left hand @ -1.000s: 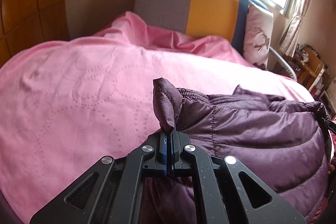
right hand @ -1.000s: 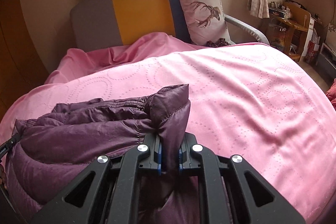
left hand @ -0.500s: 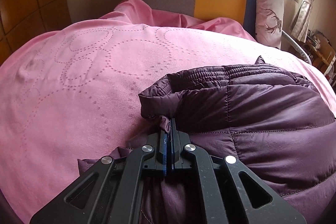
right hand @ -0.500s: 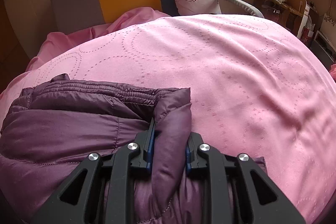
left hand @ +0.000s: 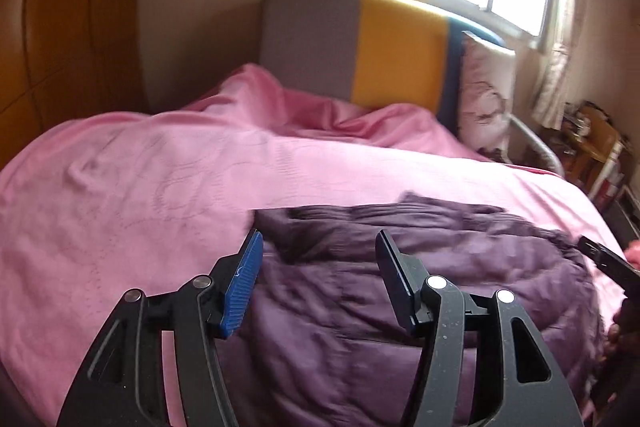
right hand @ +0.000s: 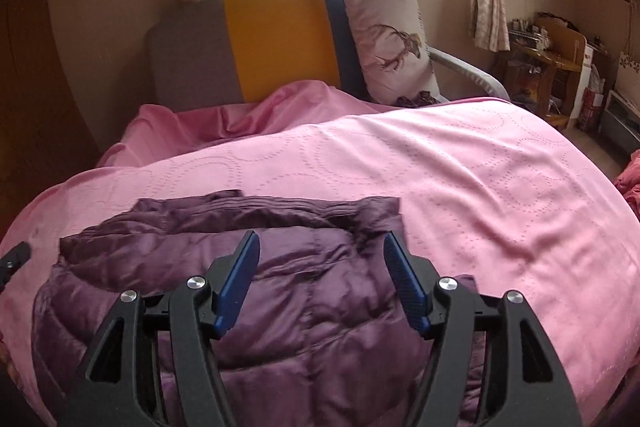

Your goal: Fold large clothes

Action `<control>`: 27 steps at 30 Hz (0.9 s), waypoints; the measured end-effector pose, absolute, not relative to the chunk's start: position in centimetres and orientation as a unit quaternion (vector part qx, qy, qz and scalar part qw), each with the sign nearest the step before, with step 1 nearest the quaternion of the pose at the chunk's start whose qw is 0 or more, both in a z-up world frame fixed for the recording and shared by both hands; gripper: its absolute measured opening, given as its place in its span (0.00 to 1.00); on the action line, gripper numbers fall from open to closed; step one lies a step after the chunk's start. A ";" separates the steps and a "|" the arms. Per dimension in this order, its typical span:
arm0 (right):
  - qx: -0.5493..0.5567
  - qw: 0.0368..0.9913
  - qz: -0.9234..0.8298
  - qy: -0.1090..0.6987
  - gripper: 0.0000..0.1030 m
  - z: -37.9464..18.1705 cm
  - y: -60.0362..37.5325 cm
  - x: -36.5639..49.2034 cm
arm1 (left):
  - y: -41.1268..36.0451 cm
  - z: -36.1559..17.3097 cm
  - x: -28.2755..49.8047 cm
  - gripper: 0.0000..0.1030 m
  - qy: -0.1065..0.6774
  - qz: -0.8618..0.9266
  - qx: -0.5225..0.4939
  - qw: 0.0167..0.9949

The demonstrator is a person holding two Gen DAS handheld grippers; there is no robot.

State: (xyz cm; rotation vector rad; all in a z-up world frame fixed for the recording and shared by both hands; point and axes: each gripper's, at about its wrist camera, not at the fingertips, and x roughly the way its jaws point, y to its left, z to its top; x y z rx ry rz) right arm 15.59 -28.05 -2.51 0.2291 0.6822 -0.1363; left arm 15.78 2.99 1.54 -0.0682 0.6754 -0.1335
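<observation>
A purple quilted puffer jacket (left hand: 420, 291) lies folded on the pink bedspread (left hand: 140, 195), near the front edge of the bed. My left gripper (left hand: 318, 243) is open and empty, held just above the jacket's left part. In the right wrist view the jacket (right hand: 280, 291) lies flat with its folded edge toward the headboard. My right gripper (right hand: 320, 245) is open and empty, just above the jacket's right part. The tip of the other gripper shows at the edge of each view (left hand: 604, 259).
The pink bedspread (right hand: 480, 167) covers the whole bed. A grey, yellow and blue headboard (right hand: 276, 35) and a deer-print pillow (right hand: 392, 43) stand at the far end. A wooden wardrobe (left hand: 52, 39) is at the left, cluttered wooden furniture (right hand: 548, 67) at the right.
Both grippers have opened and let go of the jacket's folded edge. The jacket now lies flat on the bed, and both grippers have lifted back a little.
</observation>
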 end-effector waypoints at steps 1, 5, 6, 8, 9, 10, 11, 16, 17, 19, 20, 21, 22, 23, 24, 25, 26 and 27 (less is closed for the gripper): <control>0.105 0.937 -0.054 0.328 0.67 -2.4 -26.8 15.2 | 1.4 1.5 15.4 0.56 0.334 -0.088 -0.035 0.938; 0.059 0.940 -0.045 0.333 0.68 -3.7 -23.0 15.6 | -3.4 -0.3 15.4 0.56 0.356 -0.128 -0.016 0.926; 0.052 0.938 -0.045 0.340 0.68 -4.3 -22.6 15.8 | -4.2 -0.9 15.5 0.56 0.363 -0.133 -0.014 0.922; 0.047 0.935 -0.049 0.348 0.69 -5.7 -22.6 16.0 | -5.4 -2.6 15.9 0.56 0.380 -0.132 -0.011 0.915; 0.052 0.932 -0.049 0.354 0.69 -6.3 -22.8 16.2 | -5.9 -3.3 16.0 0.56 0.383 -0.126 -0.006 0.915; 0.060 0.930 -0.048 0.360 0.70 -6.9 -23.1 16.4 | -6.2 -4.1 16.2 0.56 0.385 -0.120 -0.001 0.915; 0.064 0.929 -0.048 0.361 0.70 -7.4 -23.3 16.4 | -6.4 -4.8 16.3 0.56 0.389 -0.115 0.001 0.914; 0.052 0.929 -0.054 0.362 0.71 -9.3 -22.8 17.0 | -6.5 -6.9 16.2 0.56 0.388 -0.106 0.006 0.915; 0.053 0.929 -0.054 0.363 0.71 -9.6 -22.8 16.9 | -6.4 -7.2 16.2 0.56 0.389 -0.107 0.004 0.915; 0.060 0.926 -0.052 0.369 0.71 -10.3 -23.0 17.2 | -6.3 -7.8 16.3 0.56 0.394 -0.107 0.003 0.913; 0.061 0.924 -0.052 0.373 0.71 -10.5 -23.0 17.3 | -6.4 -8.0 16.3 0.56 0.396 -0.105 0.004 0.912; 0.061 0.924 -0.052 0.375 0.71 -10.5 -23.0 17.4 | -6.4 -8.2 16.4 0.56 0.399 -0.103 0.005 0.911; 0.062 0.923 -0.051 0.376 0.71 -10.5 -23.1 17.4 | -6.5 -8.2 16.4 0.56 0.402 -0.102 0.007 0.910; 0.064 0.923 -0.051 0.376 0.71 -10.4 -23.2 17.3 | -6.6 -8.2 16.4 0.56 0.403 -0.102 0.008 0.909; 0.066 0.923 -0.050 0.375 0.71 -10.4 -23.3 17.2 | -6.6 -8.0 16.4 0.56 0.406 -0.102 0.009 0.908; 0.068 0.923 -0.048 0.376 0.72 -10.3 -23.5 17.0 | -6.5 -7.6 16.4 0.56 0.410 -0.103 0.008 0.906; 0.072 0.922 -0.045 0.378 0.72 -10.2 -23.6 16.9 | -6.5 -7.1 16.1 0.56 0.410 -0.101 0.008 0.906; 0.077 0.921 -0.040 0.380 0.74 -9.8 -23.9 16.8 | -6.7 -6.6 16.1 0.56 0.409 -0.100 0.009 0.907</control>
